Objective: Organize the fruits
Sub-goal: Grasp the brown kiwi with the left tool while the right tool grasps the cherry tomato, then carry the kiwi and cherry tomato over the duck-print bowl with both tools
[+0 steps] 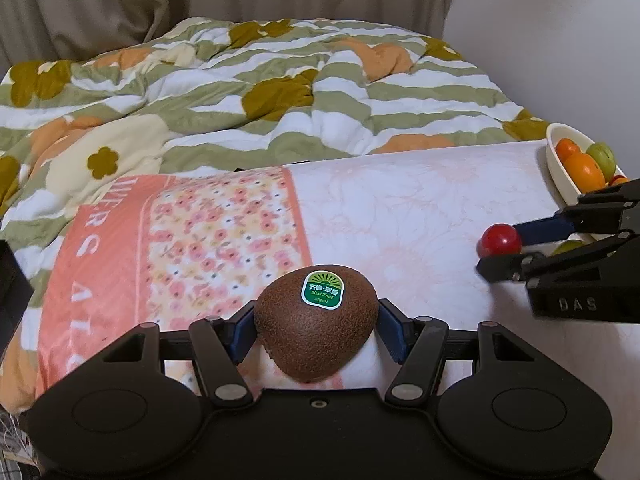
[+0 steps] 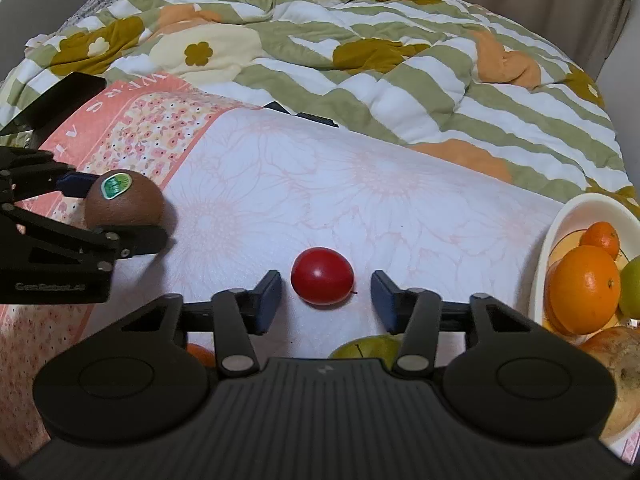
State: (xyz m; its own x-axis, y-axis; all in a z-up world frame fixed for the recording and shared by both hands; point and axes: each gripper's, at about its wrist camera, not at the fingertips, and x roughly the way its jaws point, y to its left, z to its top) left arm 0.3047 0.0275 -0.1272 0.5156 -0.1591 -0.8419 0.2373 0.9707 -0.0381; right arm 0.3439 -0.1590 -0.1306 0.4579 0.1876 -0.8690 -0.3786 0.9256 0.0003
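A brown kiwi [image 1: 316, 332] with a green sticker rests on the flowered cloth, and my left gripper [image 1: 316, 320] is shut on it, both blue pads pressing its sides. The right wrist view shows the same kiwi [image 2: 128, 204] at the far left in the left gripper [image 2: 120, 216]. A small red tomato [image 2: 322, 276] lies between the fingers of my right gripper [image 2: 325, 292]. A narrow strip of cloth shows on each side of it, so that gripper is open. In the left wrist view the tomato [image 1: 500, 238] sits at the tips of the right gripper [image 1: 498, 248].
A cream bowl [image 2: 560, 232] at the right edge holds oranges [image 2: 584, 288] and a green fruit [image 1: 602, 156]. A green apple [image 2: 368, 348] lies just under the right gripper, with a large pale fruit [image 2: 624, 372] at the lower right. A rumpled quilt [image 1: 280, 80] lies beyond the cloth.
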